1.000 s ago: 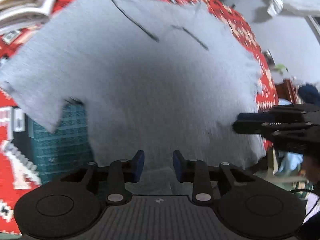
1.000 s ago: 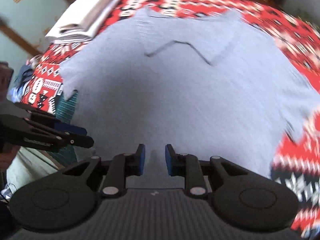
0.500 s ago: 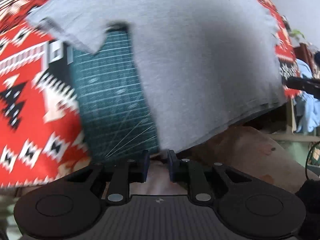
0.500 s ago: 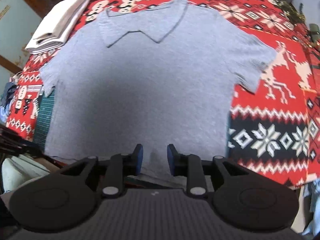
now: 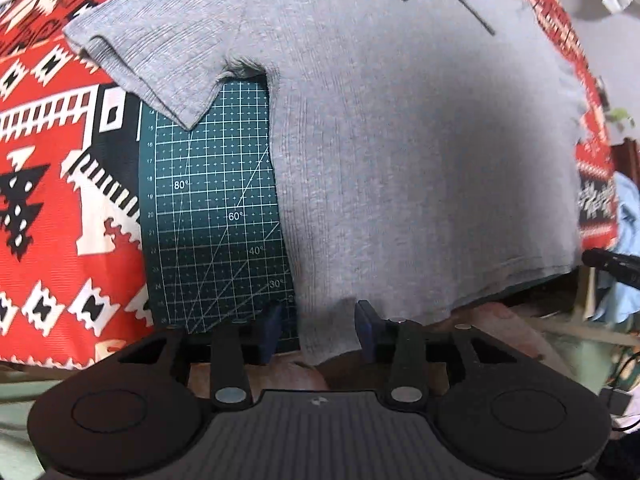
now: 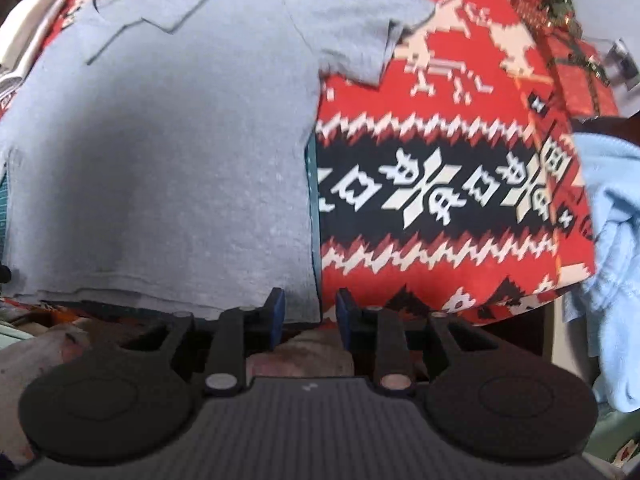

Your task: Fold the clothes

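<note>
Both claws sit open at the grey polo shirt's (image 5: 400, 152) hem: left claw (image 5: 319, 326) at one corner, right claw (image 6: 307, 312) at the other. Shirt's flat on the red patterned blanket (image 6: 440, 184) over the counter, green cutting mat (image 5: 212, 208) poking out underneath, light blue cloth (image 6: 612, 248) off to the shirt's right, folded white stack (image 6: 28, 48) past its collar.

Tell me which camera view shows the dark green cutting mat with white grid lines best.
The left wrist view: the dark green cutting mat shows its grid and angle marks beside the grey polo shirt. The right wrist view shows only a thin strip.
</note>
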A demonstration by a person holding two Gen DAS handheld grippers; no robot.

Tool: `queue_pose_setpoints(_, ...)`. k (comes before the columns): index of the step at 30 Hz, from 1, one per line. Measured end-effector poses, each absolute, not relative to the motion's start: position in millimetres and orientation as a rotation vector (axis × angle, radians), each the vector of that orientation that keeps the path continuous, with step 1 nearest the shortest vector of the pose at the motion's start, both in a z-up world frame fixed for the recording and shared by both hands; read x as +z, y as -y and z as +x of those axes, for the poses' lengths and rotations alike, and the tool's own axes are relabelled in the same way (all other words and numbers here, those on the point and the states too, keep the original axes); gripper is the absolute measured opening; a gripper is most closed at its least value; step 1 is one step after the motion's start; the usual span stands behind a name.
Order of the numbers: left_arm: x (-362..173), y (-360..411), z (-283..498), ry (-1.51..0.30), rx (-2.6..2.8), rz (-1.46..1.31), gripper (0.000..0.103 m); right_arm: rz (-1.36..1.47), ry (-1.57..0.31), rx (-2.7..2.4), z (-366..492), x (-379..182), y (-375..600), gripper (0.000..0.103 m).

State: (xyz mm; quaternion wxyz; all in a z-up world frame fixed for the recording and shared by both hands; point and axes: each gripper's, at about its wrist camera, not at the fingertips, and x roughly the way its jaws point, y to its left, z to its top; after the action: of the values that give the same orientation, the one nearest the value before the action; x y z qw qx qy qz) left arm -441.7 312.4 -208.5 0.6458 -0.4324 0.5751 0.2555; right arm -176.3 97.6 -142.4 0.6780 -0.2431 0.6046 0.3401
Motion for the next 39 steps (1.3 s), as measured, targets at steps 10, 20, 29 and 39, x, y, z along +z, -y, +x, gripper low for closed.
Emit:
queue_pose_setpoints(10,-195,-304,-437,-1.394,0.645,-0.781,0.002,-0.567,-1.399,0.756,-173,-153,-90,0.003)
queue_pose_setpoints(20,-199,-318,-443,-1.418,0.671,-0.855,0.017,-0.505,-1.440,0.696,-166,-154,-79,0.012)
queue_pose_setpoints(29,-161,-326,-432,-1.375,0.689,-0.790,0.030,-0.581,-1.346,0.781,-187,-118,-110,0.024)
queue_pose_setpoints(39,-166,-291,-353,-1.291,0.431,-0.729,0.019,-0.659,-1.424,0.939,-235,-138,-191,0.017)
